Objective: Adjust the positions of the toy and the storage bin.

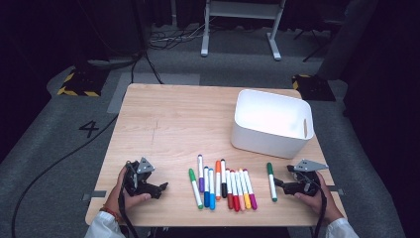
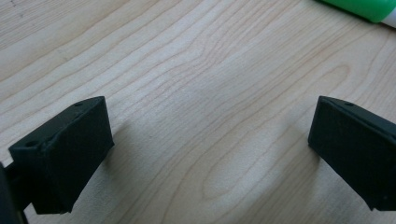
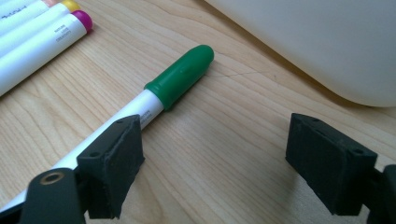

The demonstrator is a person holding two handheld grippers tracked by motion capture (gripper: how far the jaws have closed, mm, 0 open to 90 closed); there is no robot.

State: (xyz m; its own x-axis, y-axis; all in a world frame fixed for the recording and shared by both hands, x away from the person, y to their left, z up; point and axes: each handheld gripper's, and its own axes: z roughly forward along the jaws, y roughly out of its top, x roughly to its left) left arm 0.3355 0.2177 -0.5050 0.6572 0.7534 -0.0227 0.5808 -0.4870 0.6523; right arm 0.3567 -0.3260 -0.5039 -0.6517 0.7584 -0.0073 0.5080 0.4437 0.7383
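While our left gripper (image 1: 161,188) is resting with jaws apart, empty, beside the marker row (image 1: 223,182), we are bringing our right gripper (image 1: 277,184), jaws spread, beside the lone green-capped marker (image 1: 271,181), lying lengthwise toward the white bin (image 1: 271,124).

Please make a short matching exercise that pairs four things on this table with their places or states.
Things:
1. white bin
2. dark green marker
3. left gripper
4. light green marker

Places or states:
A. at the left end of the row of markers
B. lying alone, just left of the right gripper
C. at the table's far right
D. open over bare wood, holding nothing

Pairs: 1-C, 2-B, 3-D, 4-A
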